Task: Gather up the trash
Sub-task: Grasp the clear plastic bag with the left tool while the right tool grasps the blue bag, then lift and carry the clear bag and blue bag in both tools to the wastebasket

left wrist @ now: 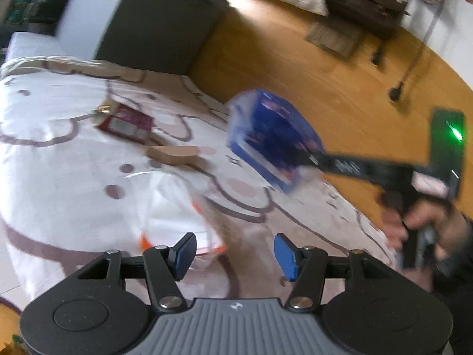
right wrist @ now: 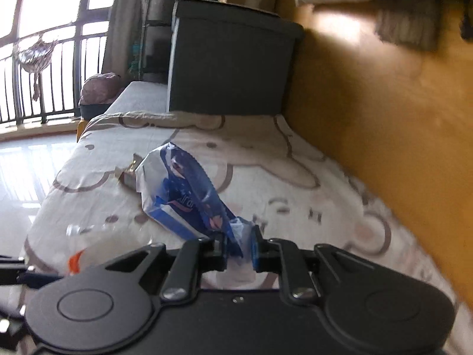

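A blue and white snack wrapper (right wrist: 183, 195) hangs lifted above the white patterned cover (right wrist: 266, 159), pinched at its lower end by my right gripper (right wrist: 239, 245), which is shut on it. The left wrist view shows the same wrapper (left wrist: 272, 136) on the right gripper (left wrist: 307, 155), held by a hand (left wrist: 419, 219). My left gripper (left wrist: 235, 254) stands open low over the cover, its pads apart. The rim of a white plastic bag (left wrist: 174, 210) with orange print lies by its left pad. A red packet (left wrist: 124, 121) and a brown cardboard piece (left wrist: 174, 153) lie further back.
A dark box-shaped cabinet (left wrist: 159, 20) stands at the cover's far end, also in the right wrist view (right wrist: 230, 68). Wooden floor (left wrist: 295, 68) runs along the right side, with a cable and plug (left wrist: 397, 91). A balcony railing (right wrist: 44, 74) is at the left.
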Available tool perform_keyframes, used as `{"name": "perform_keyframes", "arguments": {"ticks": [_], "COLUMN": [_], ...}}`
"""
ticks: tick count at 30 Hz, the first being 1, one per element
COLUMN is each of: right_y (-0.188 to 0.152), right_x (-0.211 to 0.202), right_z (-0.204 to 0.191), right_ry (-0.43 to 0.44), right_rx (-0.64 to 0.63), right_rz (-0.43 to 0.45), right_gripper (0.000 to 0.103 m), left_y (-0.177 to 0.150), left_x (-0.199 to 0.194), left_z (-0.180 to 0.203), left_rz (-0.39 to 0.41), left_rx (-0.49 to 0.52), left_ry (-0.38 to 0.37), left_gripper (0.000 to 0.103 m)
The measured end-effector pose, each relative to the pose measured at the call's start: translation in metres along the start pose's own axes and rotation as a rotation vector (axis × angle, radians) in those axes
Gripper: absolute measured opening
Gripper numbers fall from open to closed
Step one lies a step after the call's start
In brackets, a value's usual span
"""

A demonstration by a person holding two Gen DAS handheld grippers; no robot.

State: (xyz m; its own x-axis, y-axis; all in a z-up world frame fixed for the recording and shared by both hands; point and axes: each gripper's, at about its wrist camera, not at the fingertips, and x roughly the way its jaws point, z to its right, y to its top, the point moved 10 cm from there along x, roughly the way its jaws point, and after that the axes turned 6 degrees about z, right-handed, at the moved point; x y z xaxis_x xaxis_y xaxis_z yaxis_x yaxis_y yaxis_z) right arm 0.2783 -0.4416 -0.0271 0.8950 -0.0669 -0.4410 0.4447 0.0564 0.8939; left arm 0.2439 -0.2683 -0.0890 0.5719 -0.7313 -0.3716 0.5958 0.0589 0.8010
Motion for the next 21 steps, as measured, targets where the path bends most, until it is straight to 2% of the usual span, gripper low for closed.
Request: {"name": "perform_keyframes", "arguments": {"ticks": [3,6,7,12,14,17,21], "right_y": [-0.019,-0.033,-0.037,-0.046,-0.047,-0.049,-0.048], "right_x": [-0.003,-0.006,-0.007,-0.011,-0.011,-0.011,-0.014], "right_z": [-0.007,-0.016,-0.019,-0.028,-0.030,-0.029,-0.030], "right_ry": [0.015,0.026,0.032,0.037,0.035,0.025,0.005], "right_rx": [0.040,0.059,0.064,0.077,0.078,0.075,0.049], "right_rz": [-0.023,-0.038,-0.042,-0.052,-0.059,-0.066,-0.064], "right_gripper": [0.015,0.015,0.015,0.015,0.015,0.015,0.015], "left_y": [0.007,0.017,0.020,0.020,0.017,0.013,0.011], "left_x": [0.000,0.002,0.005,0.023,0.030,0.036,0.033], "left_z": [-0.013,-0.022,-0.025,-0.030,-0.032,-0.034,-0.032], "left_rz": [0.036,0.068,0.072,0.058,0.050,0.045,0.043], "left_rx": [-0.052,-0.129,-0.157,-0.244,-0.275,-0.297,-0.270], "left_ry": [0.053,0.068,0.071,0.083,0.087,0.084,0.089], "left_gripper": [0.054,0.044,0.038,0.031,0.024,0.016,0.011]}}
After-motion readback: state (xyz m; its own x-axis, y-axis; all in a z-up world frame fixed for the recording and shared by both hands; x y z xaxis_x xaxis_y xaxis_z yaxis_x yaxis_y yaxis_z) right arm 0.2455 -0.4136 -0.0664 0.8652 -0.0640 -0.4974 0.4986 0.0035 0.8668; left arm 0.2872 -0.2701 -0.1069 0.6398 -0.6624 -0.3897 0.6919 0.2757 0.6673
